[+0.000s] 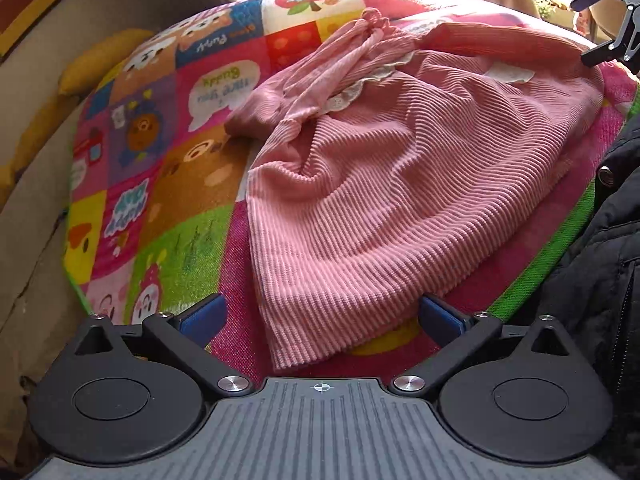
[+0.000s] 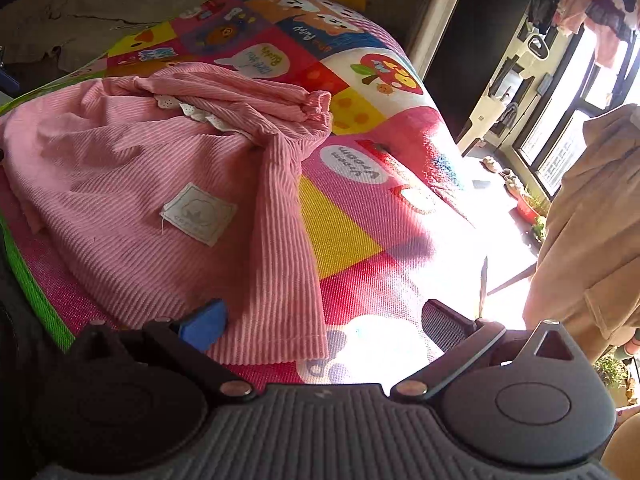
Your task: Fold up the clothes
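Note:
A pink ribbed garment [image 1: 400, 184] with a lace trim lies crumpled on a colourful cartoon play mat [image 1: 160, 184]. My left gripper [image 1: 320, 320] is open and empty, its blue-padded fingers either side of the garment's near hem. In the right wrist view the same garment [image 2: 132, 184] shows a white label [image 2: 198, 214]. My right gripper [image 2: 324, 324] is open and empty over the garment's near corner; it also shows in the left wrist view [image 1: 600, 16] at the far right, open.
The mat [image 2: 360, 236] lies on a raised surface with a green border [image 2: 36, 284]. A black jacket [image 1: 608, 248] is at the right. A person in beige [image 2: 592, 232] stands by bright windows. Yellow cushions [image 1: 100, 60] lie beyond the mat.

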### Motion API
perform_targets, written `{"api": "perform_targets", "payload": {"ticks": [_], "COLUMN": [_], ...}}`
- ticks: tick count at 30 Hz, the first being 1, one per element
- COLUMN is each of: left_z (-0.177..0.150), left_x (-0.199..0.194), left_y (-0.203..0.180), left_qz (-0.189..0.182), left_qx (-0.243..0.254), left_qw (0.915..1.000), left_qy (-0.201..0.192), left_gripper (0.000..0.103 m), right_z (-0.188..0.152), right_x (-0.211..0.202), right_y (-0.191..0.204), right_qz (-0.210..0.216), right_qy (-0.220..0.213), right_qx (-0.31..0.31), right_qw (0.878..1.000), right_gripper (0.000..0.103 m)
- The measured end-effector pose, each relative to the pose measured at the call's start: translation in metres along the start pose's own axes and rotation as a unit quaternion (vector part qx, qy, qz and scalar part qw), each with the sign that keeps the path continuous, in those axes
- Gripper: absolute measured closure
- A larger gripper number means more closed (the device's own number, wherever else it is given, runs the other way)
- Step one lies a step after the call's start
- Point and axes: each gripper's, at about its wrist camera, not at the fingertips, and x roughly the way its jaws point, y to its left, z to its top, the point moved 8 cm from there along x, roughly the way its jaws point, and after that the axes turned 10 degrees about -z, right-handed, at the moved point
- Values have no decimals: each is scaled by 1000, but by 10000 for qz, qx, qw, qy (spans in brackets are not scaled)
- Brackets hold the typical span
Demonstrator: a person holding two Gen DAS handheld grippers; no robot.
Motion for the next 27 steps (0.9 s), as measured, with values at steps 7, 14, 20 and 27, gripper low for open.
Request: {"api": "perform_targets", "payload": {"ticks": [7,14,20,27], "left_z": [-11,-16,-4,13], "left_x": [-5,-1,1,-28], "left_y": [16,45,50,79], "left_qz": [173,467,769,891], "left_qx": [-56,-579,-651,-1335], "left_qw": [9998,9972,9943,9802], "left_qy": [85,36,-338,-1157], "left_gripper": [0,0,0,0], "right_z": [-29,-29,-2,34], "right_x": [-8,3,8,-11], "right_y": [-22,-13,0,-27], "right_qz": [-420,-639,-740,-311], "right_qy": [141,69,-391,-940], "right_qx": [-179,-441,-397,784], "right_qw": [9989,9970,9957,9920], "right_gripper": [0,0,0,0]}}
